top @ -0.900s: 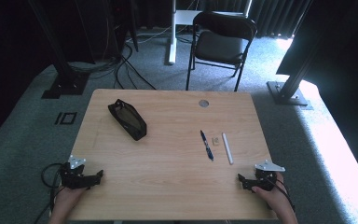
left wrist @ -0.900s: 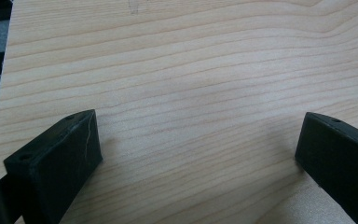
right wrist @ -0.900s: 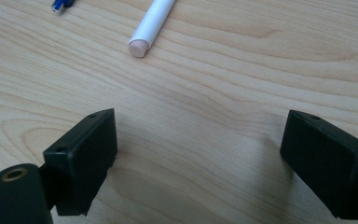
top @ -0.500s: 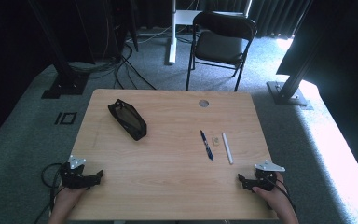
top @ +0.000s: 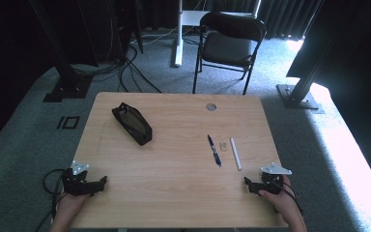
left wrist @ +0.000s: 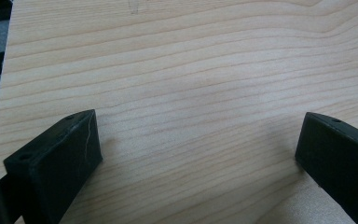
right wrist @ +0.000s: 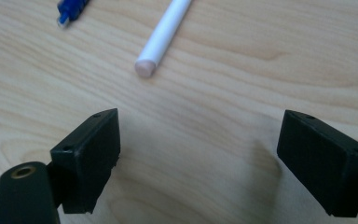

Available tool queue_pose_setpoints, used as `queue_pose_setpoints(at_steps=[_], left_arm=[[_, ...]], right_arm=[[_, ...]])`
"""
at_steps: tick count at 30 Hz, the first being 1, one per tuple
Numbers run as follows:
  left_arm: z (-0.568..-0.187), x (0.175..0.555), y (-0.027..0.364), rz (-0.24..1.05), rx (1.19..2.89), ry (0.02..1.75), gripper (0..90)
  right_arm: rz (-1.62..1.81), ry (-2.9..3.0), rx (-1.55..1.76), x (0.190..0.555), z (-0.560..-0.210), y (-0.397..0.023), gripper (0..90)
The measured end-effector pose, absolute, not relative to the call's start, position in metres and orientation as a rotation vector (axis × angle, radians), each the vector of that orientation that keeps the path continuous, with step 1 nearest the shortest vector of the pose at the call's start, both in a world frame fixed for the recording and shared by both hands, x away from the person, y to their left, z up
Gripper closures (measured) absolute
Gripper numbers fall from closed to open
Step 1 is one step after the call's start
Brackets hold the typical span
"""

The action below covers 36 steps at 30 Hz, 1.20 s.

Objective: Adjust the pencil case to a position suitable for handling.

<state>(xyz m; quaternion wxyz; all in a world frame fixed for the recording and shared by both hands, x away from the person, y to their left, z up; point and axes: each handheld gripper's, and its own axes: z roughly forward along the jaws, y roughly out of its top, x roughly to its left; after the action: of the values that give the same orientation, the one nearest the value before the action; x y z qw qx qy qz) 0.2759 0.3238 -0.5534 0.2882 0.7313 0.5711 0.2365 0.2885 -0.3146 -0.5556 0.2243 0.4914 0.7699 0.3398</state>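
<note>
Nothing has moved since the earlier frames: both grippers rest where they were at the near corners of the table (top: 174,193), and the things on it lie as before. My right gripper (top: 252,184) has its jaws spread wide with only bare wood between them, and the white stick (right wrist: 164,35) lies just ahead of it, its rounded end pointing back toward the jaws; from above it runs lengthwise away from me (top: 235,153). The blue pen (top: 214,150) lies just to its left, with a small tan block (top: 225,145) between the two near their far ends. My left gripper (top: 96,184) is also spread wide over bare wood, well apart from the black pouch (top: 132,123). To pick the stick cleanly I would, I judge, advance the right gripper, turn the jaws across its length, and straddle its middle, keeping clear of the pen so it isn't nudged.
</note>
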Motion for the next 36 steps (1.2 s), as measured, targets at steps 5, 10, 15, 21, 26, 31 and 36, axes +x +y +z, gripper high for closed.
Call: queue_pose_setpoints(at_steps=[5, 10, 15, 21, 26, 31, 36], left_arm=[[-0.553, 0.276, 0.324, 0.632, 1.953, 1.525, 0.4], [-0.553, 0.276, 0.324, 0.632, 1.953, 1.525, 0.4], [-0.553, 0.276, 0.324, 0.631, 1.952, 1.525, 0.4], [-0.553, 0.276, 0.324, 0.632, 1.952, 1.525, 0.4], [-0.553, 0.276, 0.324, 0.631, 1.953, 1.525, 0.4], [-0.553, 0.276, 0.324, 0.631, 1.95, 1.525, 0.4], [-0.553, 0.276, 0.324, 0.631, 1.952, 1.525, 0.4]], right_arm=[[0.963, 2.114, 1.345, 0.292, -0.546, -0.312, 12.9], [0.977, 2.113, 1.324, 0.297, -0.536, -0.307, 12.9], [0.993, 2.112, 1.307, 0.302, -0.53, -0.3, 13.0], [1.019, 2.127, 1.276, 0.309, -0.524, -0.287, 12.9], [1.043, 2.13, 1.257, 0.315, -0.52, -0.276, 13.0], [1.064, 2.132, 1.233, 0.322, -0.515, -0.264, 13.0], [1.079, 2.143, 1.203, 0.328, -0.511, -0.253, 13.0]])
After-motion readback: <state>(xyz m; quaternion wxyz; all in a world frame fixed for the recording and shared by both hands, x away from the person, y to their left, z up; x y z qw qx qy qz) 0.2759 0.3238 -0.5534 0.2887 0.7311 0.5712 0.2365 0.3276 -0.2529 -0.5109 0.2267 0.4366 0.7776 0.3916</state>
